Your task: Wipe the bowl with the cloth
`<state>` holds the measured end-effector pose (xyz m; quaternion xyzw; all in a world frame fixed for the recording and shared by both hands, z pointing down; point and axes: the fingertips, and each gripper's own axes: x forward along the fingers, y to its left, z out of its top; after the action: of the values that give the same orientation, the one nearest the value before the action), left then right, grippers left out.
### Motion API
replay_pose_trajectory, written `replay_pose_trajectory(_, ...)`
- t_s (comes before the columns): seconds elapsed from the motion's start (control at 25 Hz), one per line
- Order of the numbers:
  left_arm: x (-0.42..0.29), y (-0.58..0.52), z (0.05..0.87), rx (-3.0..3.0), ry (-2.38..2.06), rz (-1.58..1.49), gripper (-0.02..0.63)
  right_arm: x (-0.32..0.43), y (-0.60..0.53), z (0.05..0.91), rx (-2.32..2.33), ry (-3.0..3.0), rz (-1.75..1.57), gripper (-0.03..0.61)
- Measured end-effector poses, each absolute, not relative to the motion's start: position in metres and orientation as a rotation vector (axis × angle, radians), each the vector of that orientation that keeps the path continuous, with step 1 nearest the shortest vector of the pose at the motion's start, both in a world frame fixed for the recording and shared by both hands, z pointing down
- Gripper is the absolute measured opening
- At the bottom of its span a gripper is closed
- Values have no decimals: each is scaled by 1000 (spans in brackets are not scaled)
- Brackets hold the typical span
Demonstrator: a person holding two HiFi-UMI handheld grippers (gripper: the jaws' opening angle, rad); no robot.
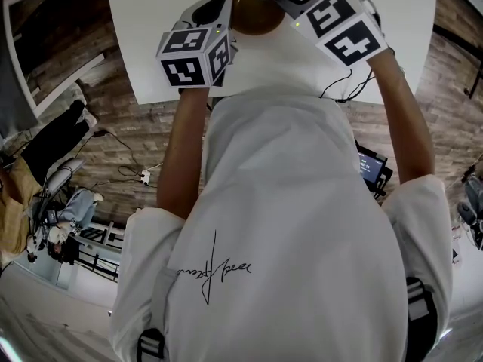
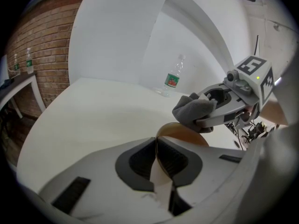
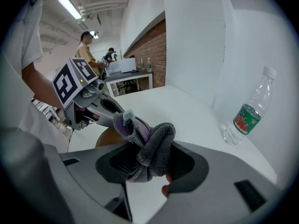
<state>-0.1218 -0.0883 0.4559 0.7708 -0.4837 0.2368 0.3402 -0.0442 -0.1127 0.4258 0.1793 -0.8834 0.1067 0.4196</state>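
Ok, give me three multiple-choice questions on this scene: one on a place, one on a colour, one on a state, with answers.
1. Where does the water bottle stand?
A) on the white table
B) on the floor
C) on a chair

2. What colour is the cloth?
A) red
B) grey
C) yellow

3. How do the jaws of the left gripper stand?
A) wide open, empty
B) shut on the rim of the bowl
C) shut on the bottle

Answers:
1 A, it stands upright on the table.
2 B, the cloth in the right gripper is grey.
3 B, the brown rim sits pinched between the jaws.
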Motion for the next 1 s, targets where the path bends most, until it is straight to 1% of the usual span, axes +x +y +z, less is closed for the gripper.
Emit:
replay_pose_trajectory(0.44,-122,-88,456,2004,-1263,613,14,-64,-110,430,294,-2184,-72,179)
replay_pose_trajectory(1.0,-124,-93,458,2001,-1264,612,12,-78,-115,433,276,-2183,-183,179)
